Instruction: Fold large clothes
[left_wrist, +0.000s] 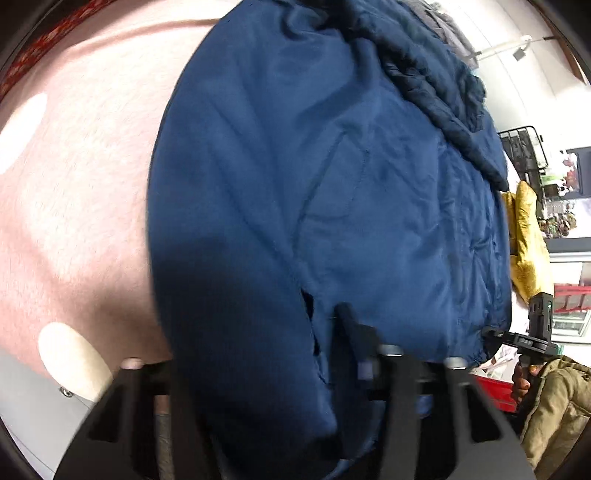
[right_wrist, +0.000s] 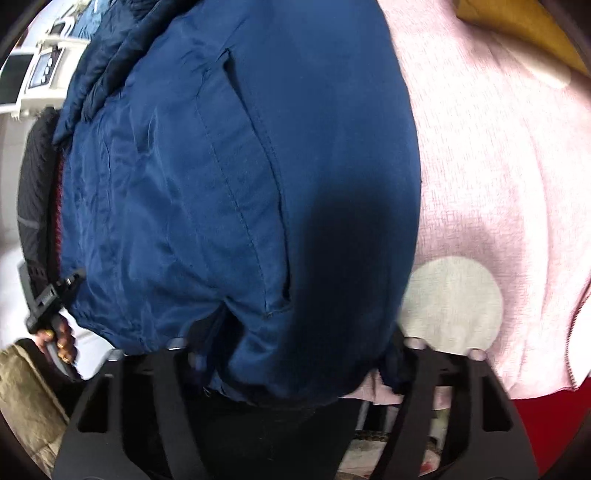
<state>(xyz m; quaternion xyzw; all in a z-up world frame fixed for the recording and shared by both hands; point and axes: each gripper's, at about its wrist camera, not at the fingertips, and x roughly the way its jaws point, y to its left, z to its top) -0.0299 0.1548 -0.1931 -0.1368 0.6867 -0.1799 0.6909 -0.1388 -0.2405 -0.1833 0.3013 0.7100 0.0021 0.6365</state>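
Fabric fills both of my wrist views: a large dark blue jacket (left_wrist: 314, 192) lies spread on a pink blanket (left_wrist: 74, 177), its hem toward me and its crumpled collar end at the far side.

I judge the fold to be partly done. In the right wrist view the jacket's (right_wrist: 229, 177) right edge curves in a smooth rounded roll, which reads as one side already turned inward. A slanted pocket opening shows on the upper layer. The far end is bunched, and no crosswise fold is visible, so tidying and halving the length seem left to do.

My left gripper (left_wrist: 291, 376) has hem fabric draped between and over its fingers; they stand apart, but cloth hides whether they pinch it, so I cannot tell. My right gripper (right_wrist: 295, 354) looks much the same: fingers apart, the hem bulging between them, the grip hidden.

The blanket, pink with pale round spots, covers what seems a bed. A mustard yellow cloth (left_wrist: 528, 240) lies beyond the jacket in the left view. A red cloth (right_wrist: 546, 417) shows under the blanket's near corner in the right view. White walls, a dark wire rack (left_wrist: 524, 151) and white appliances (right_wrist: 40, 74) sit at the blurred edges.
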